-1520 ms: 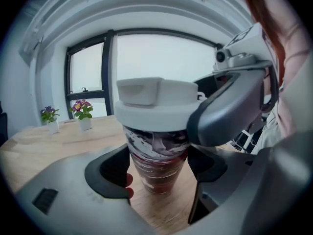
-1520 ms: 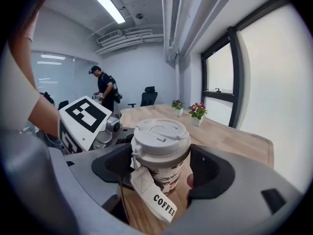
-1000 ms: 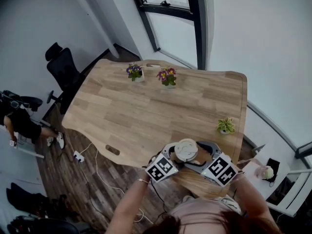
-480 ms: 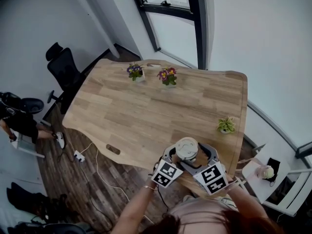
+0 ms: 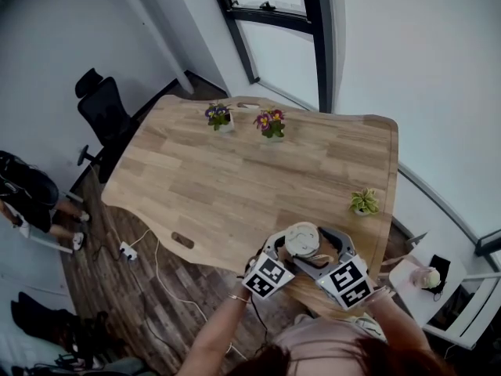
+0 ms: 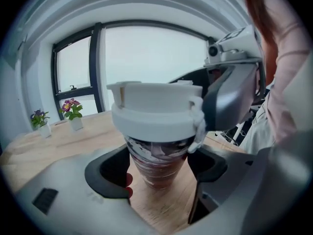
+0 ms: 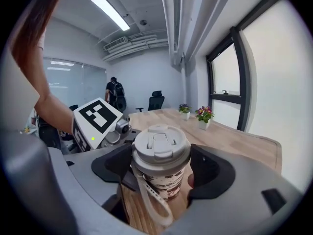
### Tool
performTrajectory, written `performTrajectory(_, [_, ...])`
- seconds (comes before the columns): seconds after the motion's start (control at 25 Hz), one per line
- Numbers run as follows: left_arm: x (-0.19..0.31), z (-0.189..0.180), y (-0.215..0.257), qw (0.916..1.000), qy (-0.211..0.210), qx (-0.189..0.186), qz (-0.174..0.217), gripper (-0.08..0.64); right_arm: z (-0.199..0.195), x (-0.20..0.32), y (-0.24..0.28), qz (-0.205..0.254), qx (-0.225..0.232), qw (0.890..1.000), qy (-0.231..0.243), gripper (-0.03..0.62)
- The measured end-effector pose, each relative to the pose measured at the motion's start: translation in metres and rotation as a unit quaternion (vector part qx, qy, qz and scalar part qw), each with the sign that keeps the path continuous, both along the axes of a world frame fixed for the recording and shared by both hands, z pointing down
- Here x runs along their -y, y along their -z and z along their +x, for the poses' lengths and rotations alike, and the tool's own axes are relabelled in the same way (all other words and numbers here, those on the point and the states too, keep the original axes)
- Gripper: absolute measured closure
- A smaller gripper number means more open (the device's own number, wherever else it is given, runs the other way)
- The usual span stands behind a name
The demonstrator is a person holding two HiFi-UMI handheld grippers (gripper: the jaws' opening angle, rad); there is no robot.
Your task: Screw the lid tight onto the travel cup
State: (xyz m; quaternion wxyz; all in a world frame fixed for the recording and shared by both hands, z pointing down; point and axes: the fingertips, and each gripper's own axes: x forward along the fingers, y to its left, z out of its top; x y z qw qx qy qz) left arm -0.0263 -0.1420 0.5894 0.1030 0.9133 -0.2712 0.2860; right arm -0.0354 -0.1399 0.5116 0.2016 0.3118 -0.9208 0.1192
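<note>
A travel cup stands upright on the pale wooden surface, close to the edge nearest the person and held between two hand-held grippers. We see the left gripper low on the cup. Its jaws are closed against the tapered body below the lid, one dark pad on each side. The right gripper comes in from the other side at a higher level, with its jaws pressed to either side of the lid.

The lid is white and thick-rimmed, sits level on the cup's mouth and has a flip tab on top. A white strap hangs from its rim in a loop down the cup's side. The body beneath is mottled dark brown and white and narrows towards the base. In the head view the lid shows as a pale disc between the two grippers.

Well apart from the cup, a purple flowering plant and a pink flowering plant stand near the far edge of the surface. A small green plant stands near the right edge. We cannot tell whether the lid's thread is fully home.
</note>
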Motion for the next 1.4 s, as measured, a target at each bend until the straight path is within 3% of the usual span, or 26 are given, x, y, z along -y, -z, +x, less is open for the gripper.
performTrajectory(0.2, [0.005,0.000,0.001,0.9981,0.061,-0.005,0.007,0.206,0.002,0.003,0.001,0.008,-0.001,0.997,-0.077,0.221])
performTrajectory(0.28, [0.006,-0.001,0.001,0.9979,0.064,-0.009,0.007,0.206,0.001,0.002,0.000,0.004,0.002,0.997,-0.073,0.221])
performTrajectory(0.44, [0.003,-0.002,0.000,0.9998,0.013,-0.013,-0.001,0.206,-0.001,-0.006,-0.002,-0.021,-0.002,1.000,0.013,0.221])
performTrajectory(0.64, [-0.007,-0.001,-0.001,0.9965,-0.080,0.017,-0.021,0.206,0.001,-0.005,-0.005,-0.015,-0.029,0.994,0.109,0.221])
performTrajectory(0.76, [-0.008,0.002,-0.001,0.9966,-0.078,0.019,-0.020,0.206,-0.002,-0.005,-0.005,-0.009,-0.028,0.991,0.130,0.221])
performTrajectory(0.88, [-0.005,0.002,0.000,0.9989,-0.043,0.011,-0.015,0.206,-0.001,-0.002,-0.003,0.002,-0.019,0.995,0.100,0.221])
performTrajectory(1.16, [0.001,0.005,0.001,0.9995,0.030,-0.001,0.000,0.206,0.003,0.002,-0.004,0.014,-0.018,0.999,-0.031,0.221])
performTrajectory(1.28, [0.000,0.006,0.000,0.9999,0.015,-0.008,0.001,0.206,0.002,-0.002,-0.004,0.001,-0.014,1.000,-0.006,0.221])
performTrajectory(1.4, [-0.004,0.005,-0.001,0.9992,-0.039,0.000,-0.006,0.206,0.006,-0.004,0.000,-0.007,-0.017,0.999,0.048,0.221])
